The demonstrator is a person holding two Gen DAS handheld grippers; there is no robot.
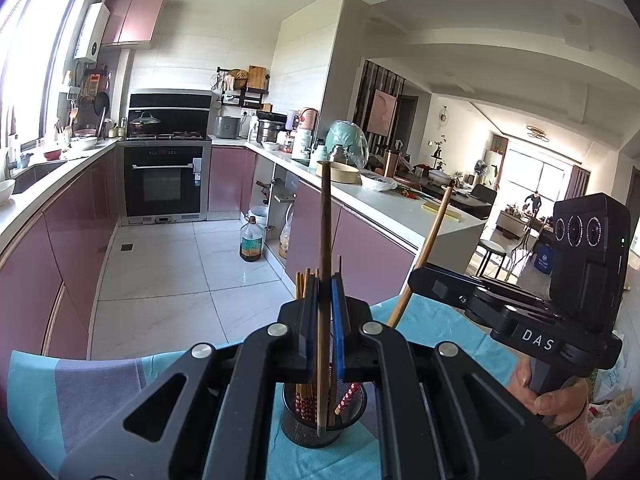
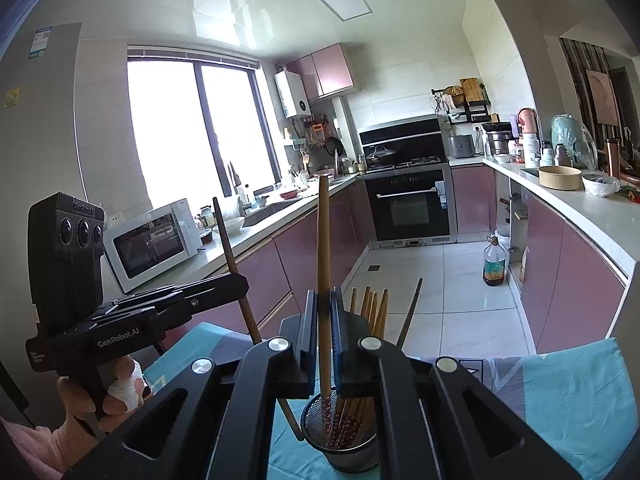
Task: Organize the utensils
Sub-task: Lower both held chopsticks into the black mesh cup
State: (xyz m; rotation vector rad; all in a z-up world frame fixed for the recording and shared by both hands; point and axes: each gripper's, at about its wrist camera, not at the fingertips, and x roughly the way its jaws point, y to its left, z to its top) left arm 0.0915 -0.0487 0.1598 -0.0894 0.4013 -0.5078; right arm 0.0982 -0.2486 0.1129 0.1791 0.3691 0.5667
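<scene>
while pinched shut, each gripper (image 1: 325, 312) (image 2: 325, 320) holds one chopstick (image 1: 324, 264) (image 2: 323, 264)

Home kitchen: oven (image 1: 162, 180), sink (image 1: 38, 172), cabinets (image 2: 332, 68).

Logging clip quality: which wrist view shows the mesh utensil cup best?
The right wrist view: the mesh utensil cup shows its rim, wire wall and chopsticks inside, below the right hand-held gripper. In the left wrist view the cup is mostly hidden behind the left hand-held gripper.
</scene>
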